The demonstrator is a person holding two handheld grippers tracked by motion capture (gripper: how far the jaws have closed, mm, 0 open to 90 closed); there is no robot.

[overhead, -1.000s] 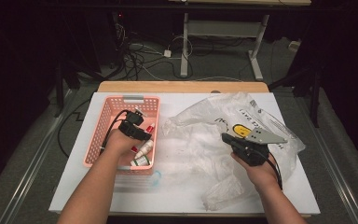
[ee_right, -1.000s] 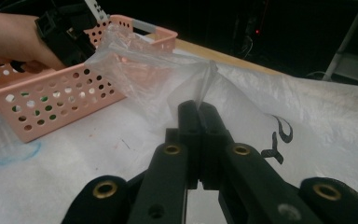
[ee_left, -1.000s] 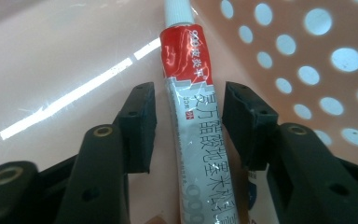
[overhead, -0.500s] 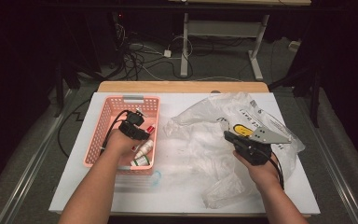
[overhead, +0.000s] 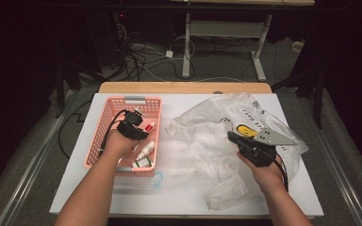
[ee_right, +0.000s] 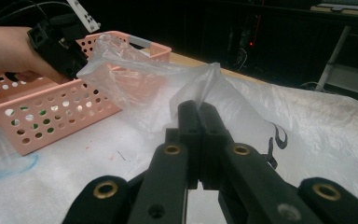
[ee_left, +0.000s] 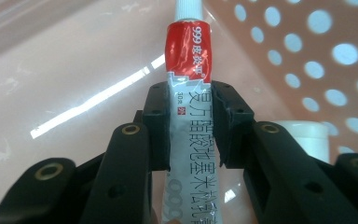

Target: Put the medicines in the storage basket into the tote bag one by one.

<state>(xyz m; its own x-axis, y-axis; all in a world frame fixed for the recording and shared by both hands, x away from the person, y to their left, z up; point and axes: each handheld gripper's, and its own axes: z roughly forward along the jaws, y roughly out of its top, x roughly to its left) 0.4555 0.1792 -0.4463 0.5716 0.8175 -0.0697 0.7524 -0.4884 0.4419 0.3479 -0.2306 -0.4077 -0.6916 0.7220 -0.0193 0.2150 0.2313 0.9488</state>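
With the left gripper (ee_left: 189, 123) having just closed its 2 jaws onto the red-and-white tube (ee_left: 189, 93) in the pink basket (overhead: 104, 123), and the right gripper (ee_right: 199, 112) pinching the plastic bag (ee_right: 135, 77) shut-jawed, we should lift the tube straight up, keeping the bag mouth raised.

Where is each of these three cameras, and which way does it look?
High view: above the person's side, looking forward and down on the table; both forearms, left gripper, right gripper.
Left gripper view: rides that gripper in the basket, looks along its jaws, which have just been closing and now press a tube.
Right gripper view: looks along its shut jaws pinching the bag toward the basket and left hand.
Shared: basket, high and gripper views.
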